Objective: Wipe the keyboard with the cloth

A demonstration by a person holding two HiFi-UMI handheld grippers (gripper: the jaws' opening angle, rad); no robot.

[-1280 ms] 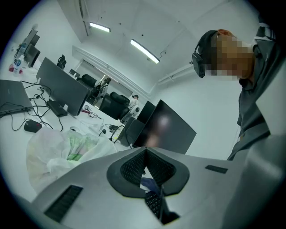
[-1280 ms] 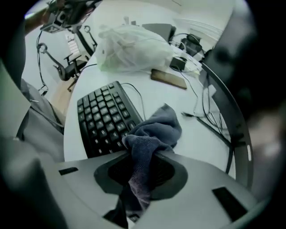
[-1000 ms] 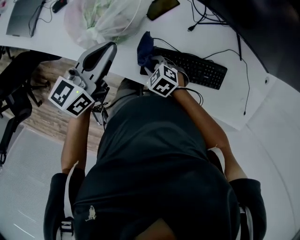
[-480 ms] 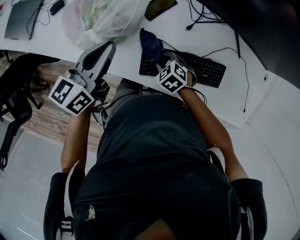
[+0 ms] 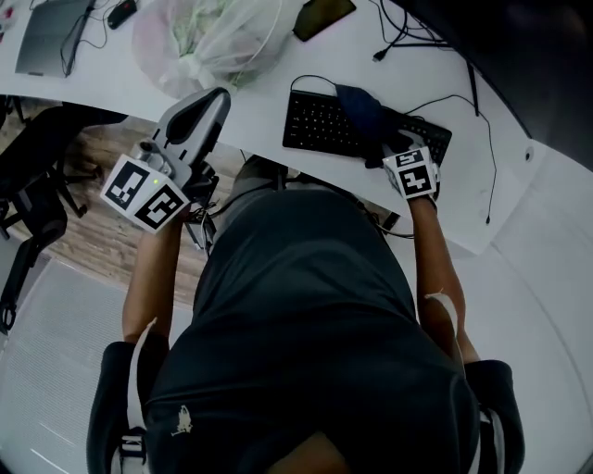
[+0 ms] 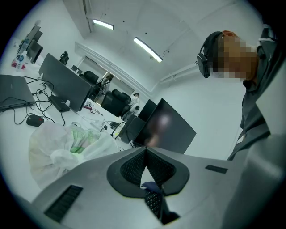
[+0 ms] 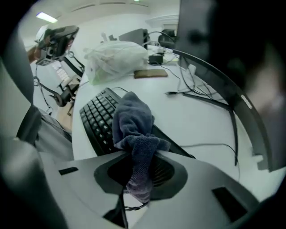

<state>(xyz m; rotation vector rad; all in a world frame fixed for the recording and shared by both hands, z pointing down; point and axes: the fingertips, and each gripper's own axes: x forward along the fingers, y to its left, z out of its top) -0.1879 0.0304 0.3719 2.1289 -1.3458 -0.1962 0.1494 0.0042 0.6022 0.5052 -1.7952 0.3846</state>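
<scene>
A black keyboard (image 5: 324, 125) lies on the white desk (image 5: 269, 93) in front of the person. A dark blue cloth (image 5: 363, 111) is draped over the keyboard's right half. My right gripper (image 5: 389, 148) is shut on the cloth's near end, just above the keys. In the right gripper view the cloth (image 7: 132, 120) hangs out of the right gripper (image 7: 140, 166) and covers part of the keyboard (image 7: 97, 120). My left gripper (image 5: 202, 104) hovers over the desk's front edge, left of the keyboard. In its own view the left gripper (image 6: 145, 153) is shut with nothing between its fingers.
A white plastic bag (image 5: 204, 37) sits at the back left of the desk, with a dark phone (image 5: 321, 15) beside it and a laptop (image 5: 44, 35) further left. Cables (image 5: 412, 37) trail behind the keyboard. A monitor (image 7: 214, 49) stands close behind. A black office chair (image 5: 32, 194) stands left.
My right gripper has dragged the cloth rightward along the keyboard, from its left end to its right half. The left gripper has stayed in place.
</scene>
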